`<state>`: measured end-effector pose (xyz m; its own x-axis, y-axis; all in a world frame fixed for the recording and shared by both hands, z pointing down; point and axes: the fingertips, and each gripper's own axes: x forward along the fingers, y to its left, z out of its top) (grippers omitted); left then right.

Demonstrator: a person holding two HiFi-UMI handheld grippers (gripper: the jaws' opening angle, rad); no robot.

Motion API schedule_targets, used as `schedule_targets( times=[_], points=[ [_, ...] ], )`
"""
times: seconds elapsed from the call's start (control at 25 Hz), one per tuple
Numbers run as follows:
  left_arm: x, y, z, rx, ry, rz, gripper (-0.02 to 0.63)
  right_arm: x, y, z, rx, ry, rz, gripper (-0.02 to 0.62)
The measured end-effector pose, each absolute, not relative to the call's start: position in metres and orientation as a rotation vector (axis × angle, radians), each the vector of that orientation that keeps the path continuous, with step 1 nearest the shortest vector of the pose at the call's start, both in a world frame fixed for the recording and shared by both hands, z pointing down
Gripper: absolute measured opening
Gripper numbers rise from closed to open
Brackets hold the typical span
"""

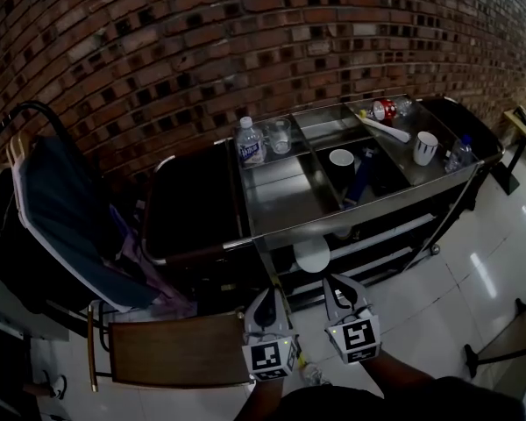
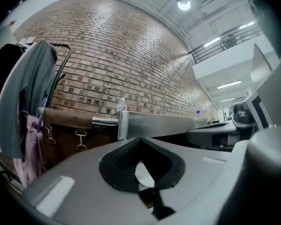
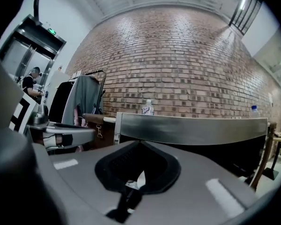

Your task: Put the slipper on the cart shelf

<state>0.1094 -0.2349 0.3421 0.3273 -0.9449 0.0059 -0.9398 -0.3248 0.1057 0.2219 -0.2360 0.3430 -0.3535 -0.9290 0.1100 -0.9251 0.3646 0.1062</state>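
Two: left hand-held gripper (image 1: 267,295), right hand-held gripper (image 1: 334,281), both pressed together; one white slipper (image 1: 314,257) beyond; one cart (image 1: 285,207)

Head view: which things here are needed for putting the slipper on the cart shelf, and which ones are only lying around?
For the job: left gripper; right gripper; white thing just ahead of them, probably the slipper; cart.

Only lying about: water bottle; glass; mug; cup; red can; hanging clothes.
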Motion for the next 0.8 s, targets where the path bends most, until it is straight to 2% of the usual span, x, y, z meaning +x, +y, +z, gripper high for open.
schedule_targets(
  times=[0.8],
  points=[
    [0.129, -0.223, 0.346, 2.510, -1.762, -0.094, 0.017, 0.223, -0.230, 0.331, 1.693, -2.498, -0.095, 0.002]
  ],
)
